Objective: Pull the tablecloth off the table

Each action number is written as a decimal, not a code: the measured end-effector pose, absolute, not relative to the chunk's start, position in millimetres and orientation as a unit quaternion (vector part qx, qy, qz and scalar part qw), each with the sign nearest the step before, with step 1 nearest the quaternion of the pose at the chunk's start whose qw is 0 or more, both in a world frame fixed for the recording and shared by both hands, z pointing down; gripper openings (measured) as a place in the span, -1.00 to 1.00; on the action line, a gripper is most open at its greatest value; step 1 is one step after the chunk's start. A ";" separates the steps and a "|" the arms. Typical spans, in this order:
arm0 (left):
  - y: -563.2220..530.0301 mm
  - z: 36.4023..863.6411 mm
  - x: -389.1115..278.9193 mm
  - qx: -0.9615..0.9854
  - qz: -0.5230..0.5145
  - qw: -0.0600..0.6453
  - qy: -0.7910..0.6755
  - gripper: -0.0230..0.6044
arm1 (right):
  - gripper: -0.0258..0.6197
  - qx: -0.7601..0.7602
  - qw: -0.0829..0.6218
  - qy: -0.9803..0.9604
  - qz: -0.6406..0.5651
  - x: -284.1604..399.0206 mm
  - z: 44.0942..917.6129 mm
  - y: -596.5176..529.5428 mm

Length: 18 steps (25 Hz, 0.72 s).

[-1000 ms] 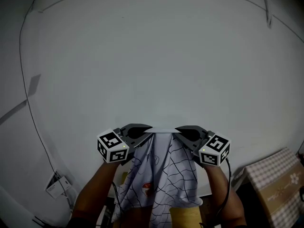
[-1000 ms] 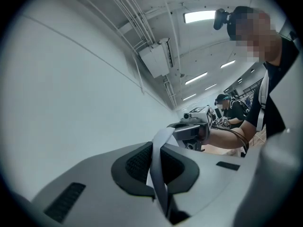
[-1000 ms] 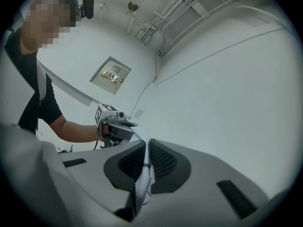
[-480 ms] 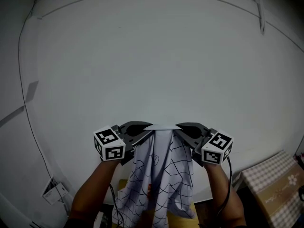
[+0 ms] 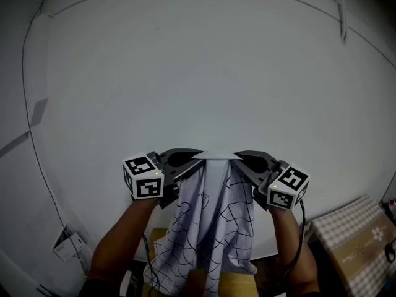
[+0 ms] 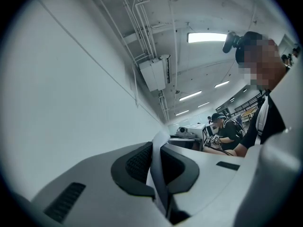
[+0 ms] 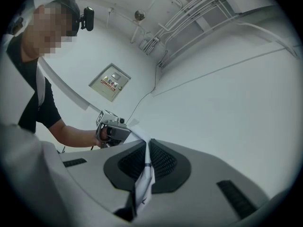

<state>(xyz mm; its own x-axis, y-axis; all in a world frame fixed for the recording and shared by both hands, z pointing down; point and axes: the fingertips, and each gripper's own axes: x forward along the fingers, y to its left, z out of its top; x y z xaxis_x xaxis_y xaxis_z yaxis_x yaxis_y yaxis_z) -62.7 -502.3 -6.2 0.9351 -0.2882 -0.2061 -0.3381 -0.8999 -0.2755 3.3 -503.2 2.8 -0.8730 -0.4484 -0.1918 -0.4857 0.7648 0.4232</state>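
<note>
Head view: white tablecloth (image 5: 213, 228) w/ blk line print hangs bunched; L gripper (image 5: 193, 159), R gripper (image 5: 241, 159) fingers clamped on edge.

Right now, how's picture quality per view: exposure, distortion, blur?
Head view: underexposed, fisheye bends the wall lines; tablecloth grid print still legible. Left gripper view: black vignette ring, ceiling light blown out. Right gripper view: same vignette, even light, tablecloth edge sharp.

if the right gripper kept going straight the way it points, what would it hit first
Most likely the white wall: the right gripper, shut on the tablecloth, aims just past the left gripper, which sits slightly to one side of that line. Depth is unclear, so it might clip that gripper first.
</note>
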 end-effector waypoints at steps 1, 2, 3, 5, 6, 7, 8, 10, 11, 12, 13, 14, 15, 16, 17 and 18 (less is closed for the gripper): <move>-502.9 -5.7 -62.2 -0.971 0.079 0.156 0.161 -0.88 | -0.84 -0.248 0.039 0.939 0.236 3.4 3.5 -504.3; -503.5 -5.0 -61.5 -0.972 0.077 0.156 0.160 -0.88 | -0.84 -0.248 0.040 0.939 0.235 3.6 4.4 -505.3; -504.5 -4.3 -60.9 -0.972 0.075 0.156 0.160 -0.88 | -0.84 -0.247 0.041 0.940 0.233 3.9 5.4 -506.7; -507.6 -3.1 -60.4 -0.972 0.072 0.154 0.160 -0.88 | -0.85 -0.247 0.043 0.941 0.226 4.1 6.8 -510.7; -509.0 -2.4 -60.3 -0.973 0.071 0.152 0.159 -0.88 | -0.85 -0.247 0.044 0.942 0.222 3.9 7.4 -512.9; -509.7 -1.5 -60.0 -0.973 0.071 0.150 0.158 -0.88 | -0.85 -0.247 0.045 0.943 0.218 3.7 8.3 -514.9; -509.6 -0.3 -59.3 -0.974 0.072 0.148 0.155 -0.88 | -0.85 -0.246 0.046 0.944 0.213 3.7 9.5 -516.3; -508.0 2.3 -57.4 -0.975 0.072 0.146 0.151 -0.87 | -0.84 -0.242 0.048 0.946 0.210 4.8 12.0 -517.1; -507.2 3.2 -56.6 -0.975 0.072 0.147 0.151 -0.87 | -0.84 -0.238 0.049 0.946 0.212 5.5 12.9 -516.2; -506.5 3.5 -56.2 -0.975 0.072 0.147 0.150 -0.87 | -0.84 -0.233 0.050 0.946 0.218 6.0 13.4 -514.5; -506.0 3.5 -56.2 -0.975 0.073 0.147 0.150 -0.87 | -0.84 -0.227 0.052 0.946 0.225 6.4 13.5 -512.9; -505.8 3.2 -56.3 -0.975 0.074 0.147 0.149 -0.87 | -0.84 -0.223 0.053 0.946 0.230 6.7 13.6 -512.2; -505.8 3.3 -56.1 -0.975 0.074 0.147 0.149 -0.87 | -0.84 -0.223 0.052 0.945 0.232 6.9 13.9 -512.5; -506.1 3.5 -55.7 -0.975 0.073 0.147 0.149 -0.87 | -0.84 -0.224 0.049 0.945 0.234 7.0 14.3 -513.6; -506.6 3.8 -55.4 -0.975 0.073 0.146 0.148 -0.87 | -0.84 -0.227 0.046 0.944 0.235 6.8 14.5 -514.9; -507.1 4.1 -55.3 -0.976 0.073 0.145 0.148 -0.87 | -0.84 -0.229 0.042 0.943 0.237 6.4 14.6 -516.0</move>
<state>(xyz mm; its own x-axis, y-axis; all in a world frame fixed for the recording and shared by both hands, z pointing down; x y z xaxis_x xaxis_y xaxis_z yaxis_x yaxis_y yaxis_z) -55.3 -507.1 4.1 0.9452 -0.2683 -0.1858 -0.3107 -0.9140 -0.2609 6.4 -516.0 14.6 -0.8917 -0.4116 -0.1884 -0.4518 0.7832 0.4271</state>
